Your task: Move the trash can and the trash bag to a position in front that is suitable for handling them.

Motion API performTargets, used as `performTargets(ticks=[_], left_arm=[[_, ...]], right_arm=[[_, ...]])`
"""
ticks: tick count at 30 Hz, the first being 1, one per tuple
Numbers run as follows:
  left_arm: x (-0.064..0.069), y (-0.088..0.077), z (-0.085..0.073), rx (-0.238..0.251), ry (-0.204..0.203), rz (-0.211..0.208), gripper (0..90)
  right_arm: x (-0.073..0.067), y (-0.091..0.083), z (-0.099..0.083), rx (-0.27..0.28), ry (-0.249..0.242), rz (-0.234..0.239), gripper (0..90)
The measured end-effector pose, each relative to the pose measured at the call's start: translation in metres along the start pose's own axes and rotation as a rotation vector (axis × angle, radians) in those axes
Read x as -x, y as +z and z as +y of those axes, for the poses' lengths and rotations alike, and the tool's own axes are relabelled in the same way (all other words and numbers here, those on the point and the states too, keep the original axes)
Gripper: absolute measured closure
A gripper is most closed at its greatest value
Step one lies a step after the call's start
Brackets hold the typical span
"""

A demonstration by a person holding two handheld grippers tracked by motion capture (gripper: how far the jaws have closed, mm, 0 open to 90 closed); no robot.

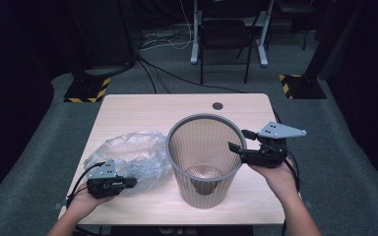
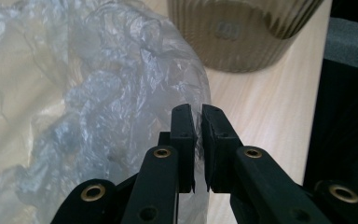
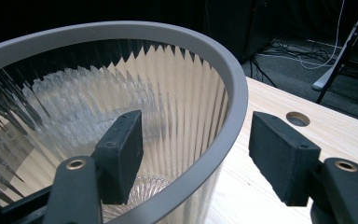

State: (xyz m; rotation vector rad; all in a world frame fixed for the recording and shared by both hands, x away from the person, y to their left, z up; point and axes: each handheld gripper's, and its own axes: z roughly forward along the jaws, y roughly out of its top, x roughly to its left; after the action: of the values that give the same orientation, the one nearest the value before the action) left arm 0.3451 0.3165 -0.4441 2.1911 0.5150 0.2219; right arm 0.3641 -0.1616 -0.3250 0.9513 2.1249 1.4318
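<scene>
The left hand (image 1: 81,200) comes in from the bottom left with its forearm angled up and to the right. It holds the left gripper (image 1: 132,182) low and roughly level, jaws pointing right and pressed nearly together with thin plastic film pinched between them. The right hand (image 1: 275,177) cups the right gripper (image 1: 239,140) from below, forearm rising from the bottom right. Its jaws point left and stand wide apart, one on each side of a rim without pressing on it.

Crinkled, glossy clear plastic bag (image 1: 130,160); ribbed translucent plastic wastebasket (image 1: 204,162) with a smooth matt grey rim; pale, matt wood-grain table (image 1: 142,110); matt black gripper pads (image 3: 121,149).
</scene>
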Motion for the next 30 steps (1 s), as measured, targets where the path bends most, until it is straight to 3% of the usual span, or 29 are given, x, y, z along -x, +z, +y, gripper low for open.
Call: performTargets(ticks=[7, 14, 23, 25, 30], left_arm=[[0.013, -0.005, -0.001, 0.036, 0.002, -0.005, 83.2], [0.026, -0.003, -0.005, 0.020, 0.016, -0.027, 83.2], [0.030, -0.009, -0.002, 0.037, 0.029, -0.025, 76.8], [0.030, -0.014, 0.002, 0.052, 0.033, -0.009, 72.3], [0.020, -0.028, 0.013, 0.110, -0.018, 0.065, 50.2]], right_arm=[[-0.001, 0.002, 0.000, 0.000, 0.010, 0.010, 35.1], [-0.002, 0.002, -0.001, 0.002, 0.012, 0.011, 34.6], [-0.003, 0.001, -0.001, 0.001, 0.012, 0.012, 35.2], [-0.003, 0.001, -0.001, 0.000, 0.011, 0.012, 35.1], [-0.003, 0.001, -0.001, 0.001, 0.014, 0.013, 35.0]])
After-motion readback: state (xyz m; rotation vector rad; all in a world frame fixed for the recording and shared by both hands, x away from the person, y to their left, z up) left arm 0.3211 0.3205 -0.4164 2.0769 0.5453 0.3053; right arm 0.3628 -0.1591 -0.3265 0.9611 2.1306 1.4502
